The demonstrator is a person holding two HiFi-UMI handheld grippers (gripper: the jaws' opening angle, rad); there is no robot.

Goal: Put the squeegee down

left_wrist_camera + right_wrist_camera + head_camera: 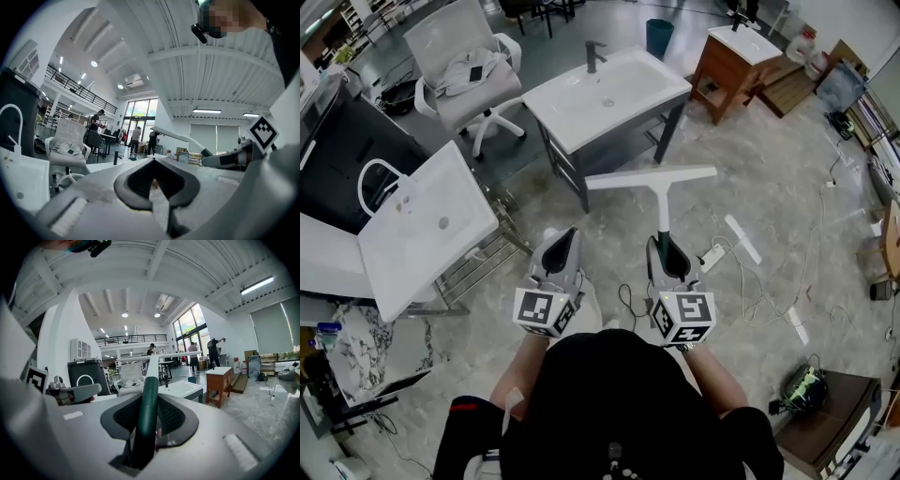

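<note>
The squeegee (652,175) has a long white blade and a dark green handle (146,413). My right gripper (664,242) is shut on that handle and holds the squeegee out level above the floor, blade farthest from me. In the right gripper view the handle runs straight up between the jaws of the right gripper (150,380). My left gripper (563,234) hangs beside it on the left, shut with nothing in it; its tips meet in the left gripper view (153,160). That view also catches the squeegee (176,136) to its right.
A white sink basin (609,89) on a dark frame stands just beyond the blade. Another white sink (427,220) on a wire rack is at the left. Behind are an office chair (464,66) and a wooden vanity (736,61). A power strip (712,253) and cables lie on the floor.
</note>
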